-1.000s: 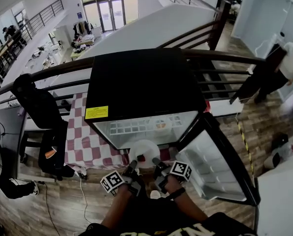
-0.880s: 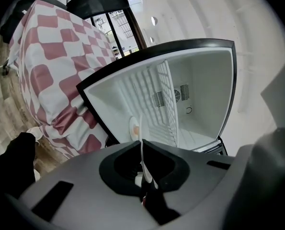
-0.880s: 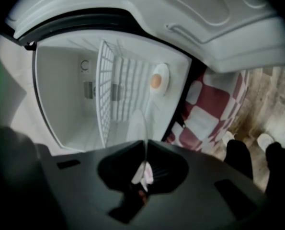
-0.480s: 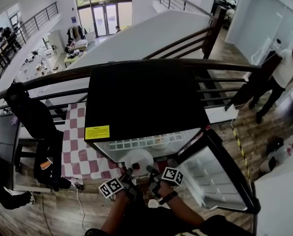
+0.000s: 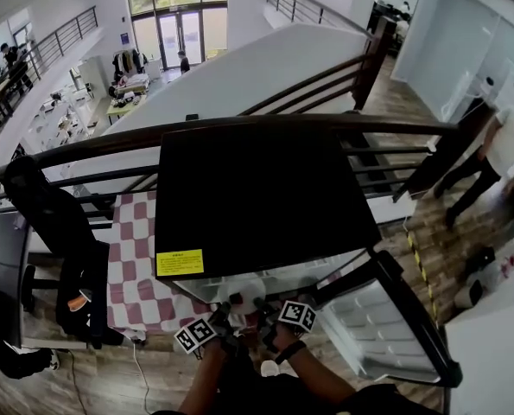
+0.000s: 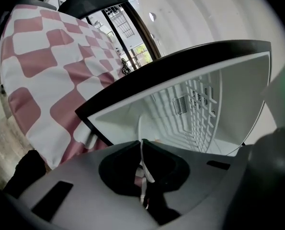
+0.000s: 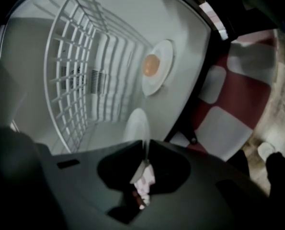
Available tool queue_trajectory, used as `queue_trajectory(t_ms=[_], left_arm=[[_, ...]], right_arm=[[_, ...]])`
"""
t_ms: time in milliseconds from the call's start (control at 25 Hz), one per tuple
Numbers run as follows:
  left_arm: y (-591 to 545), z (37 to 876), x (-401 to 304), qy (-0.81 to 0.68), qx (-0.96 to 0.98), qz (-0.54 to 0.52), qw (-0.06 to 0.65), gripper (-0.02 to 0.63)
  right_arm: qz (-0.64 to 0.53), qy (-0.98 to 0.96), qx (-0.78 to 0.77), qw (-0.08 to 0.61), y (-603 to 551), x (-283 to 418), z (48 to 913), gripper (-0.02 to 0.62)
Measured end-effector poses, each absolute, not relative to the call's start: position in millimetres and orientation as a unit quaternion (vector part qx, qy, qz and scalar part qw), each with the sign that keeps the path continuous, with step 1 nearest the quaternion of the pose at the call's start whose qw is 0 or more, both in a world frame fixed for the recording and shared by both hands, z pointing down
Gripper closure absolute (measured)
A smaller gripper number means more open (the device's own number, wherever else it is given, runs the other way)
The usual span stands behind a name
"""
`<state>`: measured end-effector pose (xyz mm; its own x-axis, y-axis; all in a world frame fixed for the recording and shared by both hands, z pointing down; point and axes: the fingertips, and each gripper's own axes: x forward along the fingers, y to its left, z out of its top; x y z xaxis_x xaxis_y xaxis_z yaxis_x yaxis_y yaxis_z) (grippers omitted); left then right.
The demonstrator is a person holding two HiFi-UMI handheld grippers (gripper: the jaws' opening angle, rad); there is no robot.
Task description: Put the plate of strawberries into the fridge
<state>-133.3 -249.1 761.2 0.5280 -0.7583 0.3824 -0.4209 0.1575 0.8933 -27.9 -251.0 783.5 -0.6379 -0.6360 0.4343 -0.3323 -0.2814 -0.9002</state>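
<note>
A white plate (image 5: 249,290) is held at its near rim by both grippers at the mouth of the open black fridge (image 5: 257,188). The fridge's top edge hides most of the plate in the head view. My left gripper (image 5: 225,316) is shut on the thin white rim (image 6: 140,128), pinched edge-on at the left gripper (image 6: 142,145). My right gripper (image 5: 262,310) still pinches the plate (image 7: 136,126) at the right gripper (image 7: 145,150), though its jaws are opening slightly. Pink-red bits show below the right jaws. The strawberries themselves are not clearly visible.
Inside the fridge sit a wire shelf (image 7: 70,80) and another white plate with an orange item (image 7: 155,67). The fridge door (image 5: 386,318) hangs open to the right. A red-checked tablecloth (image 5: 136,262) lies left of the fridge. A railing (image 5: 84,141) runs behind; a person (image 5: 490,150) walks at far right.
Both grippers have carried the plate forward, so it now lies further under the fridge's top edge. The head camera has also shifted, and the fridge fills more of the view.
</note>
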Motion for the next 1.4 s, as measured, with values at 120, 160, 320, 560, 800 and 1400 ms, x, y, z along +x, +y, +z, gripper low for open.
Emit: queue_trajectory(t_ms=[120,160,320,560,800,1400], left_arm=[[-257.9,768.9,-135.8,-0.474,0.636,-0.127,0.595,0.572],[-260.5,771.5,-136.4,-0.477,0.635,-0.126,0.594,0.573],[-266.8,778.6,-139.8,-0.483,0.631,-0.120,0.595,0.572],[-282.0,784.1,-136.1,-0.480,0.631,-0.119,0.597,0.573],[-291.7,787.2,-133.0,-0.485,0.627,-0.121,0.598,0.573],[-300.0,794.6,-135.9,-0.500,0.602,-0.143,0.606,0.572]], right_arm=[[-0.684,0.588,-0.418,0.106,-258.4,-30.6,793.1,0.555],[-0.685,0.585,-0.421,0.107,-260.4,-31.2,796.2,0.554],[-0.694,0.571,-0.425,0.112,-264.4,-34.4,804.3,0.552],[-0.687,0.569,-0.438,0.113,-278.2,-30.6,810.3,0.551],[-0.674,0.578,-0.449,0.101,-288.1,-26.9,810.0,0.548],[-0.639,0.607,-0.472,0.001,-289.8,-29.0,806.9,0.518]])
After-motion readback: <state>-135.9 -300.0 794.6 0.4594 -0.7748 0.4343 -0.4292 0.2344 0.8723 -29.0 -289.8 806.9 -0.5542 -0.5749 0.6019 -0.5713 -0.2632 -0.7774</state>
